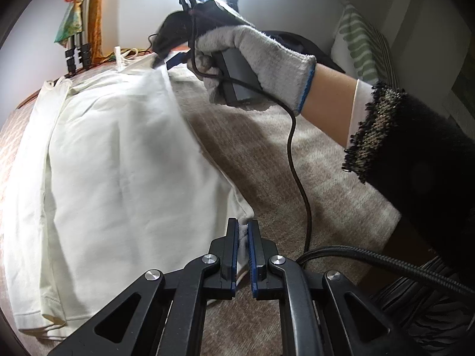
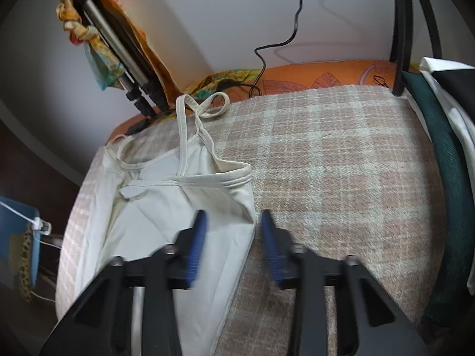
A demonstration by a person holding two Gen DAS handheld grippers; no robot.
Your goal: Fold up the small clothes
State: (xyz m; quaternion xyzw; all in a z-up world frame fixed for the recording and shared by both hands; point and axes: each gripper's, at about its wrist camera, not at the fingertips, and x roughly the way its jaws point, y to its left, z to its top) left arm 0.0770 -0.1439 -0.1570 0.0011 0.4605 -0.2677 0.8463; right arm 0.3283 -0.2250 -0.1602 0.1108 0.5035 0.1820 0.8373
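Left hand-held gripper (image 1: 244, 231) clamped on white camisole (image 1: 118, 154) hem; right hand-held gripper (image 2: 233, 225) apart, straddling camisole edge on plaid blanket (image 2: 341, 178).

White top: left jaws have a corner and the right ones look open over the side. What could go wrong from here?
1. The left gripper pinches only a thin corner of the white top; pulling could slip it free.
2. The right gripper is open astride the side edge, so it might also grab the checked blanket.
3. The loose straps could end up bunched inside the fold.
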